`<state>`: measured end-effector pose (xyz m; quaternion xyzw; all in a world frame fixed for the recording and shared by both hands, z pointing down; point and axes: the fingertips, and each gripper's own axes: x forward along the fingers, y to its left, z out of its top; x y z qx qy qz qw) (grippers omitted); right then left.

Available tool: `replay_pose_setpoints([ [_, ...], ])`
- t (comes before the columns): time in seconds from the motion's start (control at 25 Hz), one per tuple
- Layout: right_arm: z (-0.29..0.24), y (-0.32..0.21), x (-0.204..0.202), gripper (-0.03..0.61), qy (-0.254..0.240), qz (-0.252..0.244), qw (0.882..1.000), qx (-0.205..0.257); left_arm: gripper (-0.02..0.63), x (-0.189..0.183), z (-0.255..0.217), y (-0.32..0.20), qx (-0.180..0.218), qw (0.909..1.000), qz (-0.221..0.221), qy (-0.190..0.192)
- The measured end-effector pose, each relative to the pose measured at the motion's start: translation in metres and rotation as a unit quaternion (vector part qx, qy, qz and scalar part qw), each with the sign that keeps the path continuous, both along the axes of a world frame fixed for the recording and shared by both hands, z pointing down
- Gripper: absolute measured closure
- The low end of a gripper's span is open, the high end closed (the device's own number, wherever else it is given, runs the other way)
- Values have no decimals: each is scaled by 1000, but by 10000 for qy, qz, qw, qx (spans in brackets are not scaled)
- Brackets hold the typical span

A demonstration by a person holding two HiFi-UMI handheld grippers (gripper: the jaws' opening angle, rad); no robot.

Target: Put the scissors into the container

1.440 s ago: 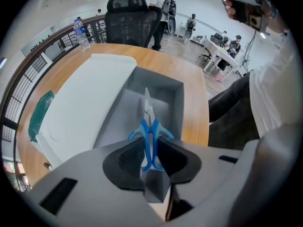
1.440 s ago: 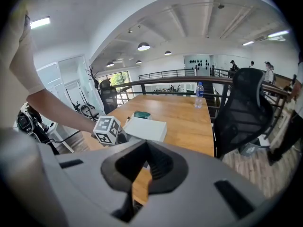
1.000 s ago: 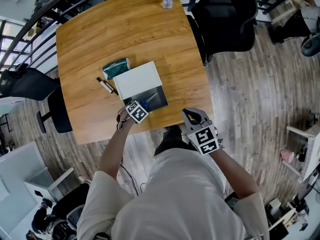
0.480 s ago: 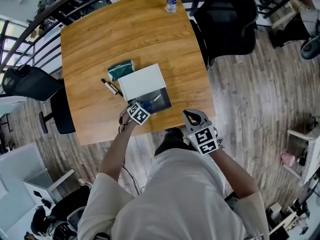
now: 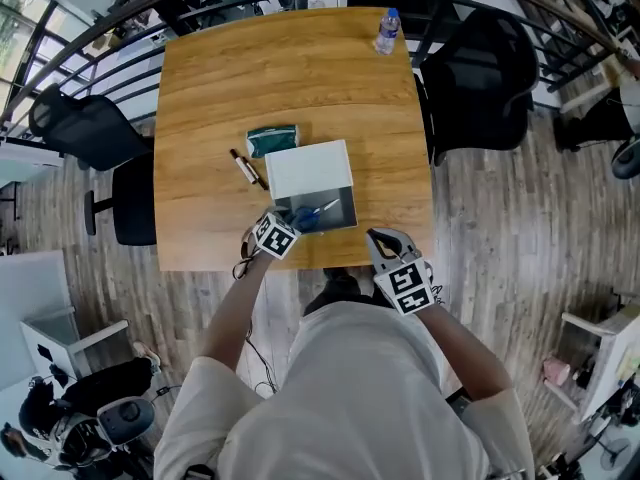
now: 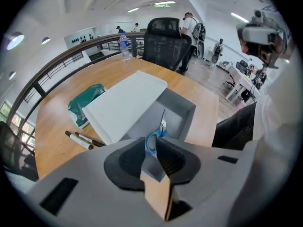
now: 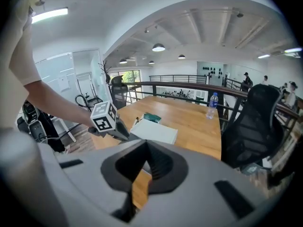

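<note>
- Nearest the person, by the near edge of the worktop (image 5: pixel 220 78), the right claw (image 5: pixel 378 236) is held with its jaws pressed together and nothing between them.
- Just to its left, the left claw (image 5: pixel 290 224) points into the open near end of the container (image 5: pixel 352 211). Its jaws pinch the blue handle of the scissors (image 5: pixel 318 212).
- The scissors are inside the grey container, and their blades point away from the left claw toward the far wall.
- A white lid (image 5: pixel 308 168) covers the far part of the container. In the left gripper view it sits tilted, not flat.
- Left of the lid, two markers (image 5: pixel 246 168) lie side by side on the wood.
- A green packet (image 5: pixel 272 140) rests just beyond the markers, close to the lid's far corner.
- A water bottle (image 5: pixel 386 30) stands upright at the far edge of the worktop, well apart from the other things.
- A black chair (image 5: pixel 480 68) stands on the wooden floor off the right side of the worktop.
</note>
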<state>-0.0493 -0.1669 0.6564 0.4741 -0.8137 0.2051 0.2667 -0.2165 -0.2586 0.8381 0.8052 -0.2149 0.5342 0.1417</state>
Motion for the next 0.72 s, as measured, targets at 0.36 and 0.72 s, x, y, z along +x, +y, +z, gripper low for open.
replay_pose_setpoints([
  [0.36,-13,-7,-4,577,-55,-884,9959,166,580,-8,-54,12,278,9905,-1225,554],
  [0.72,-37,-12,18,577,-176,-1605,9860,416,617,10,-126,43,801,9602,-2393,1196],
])
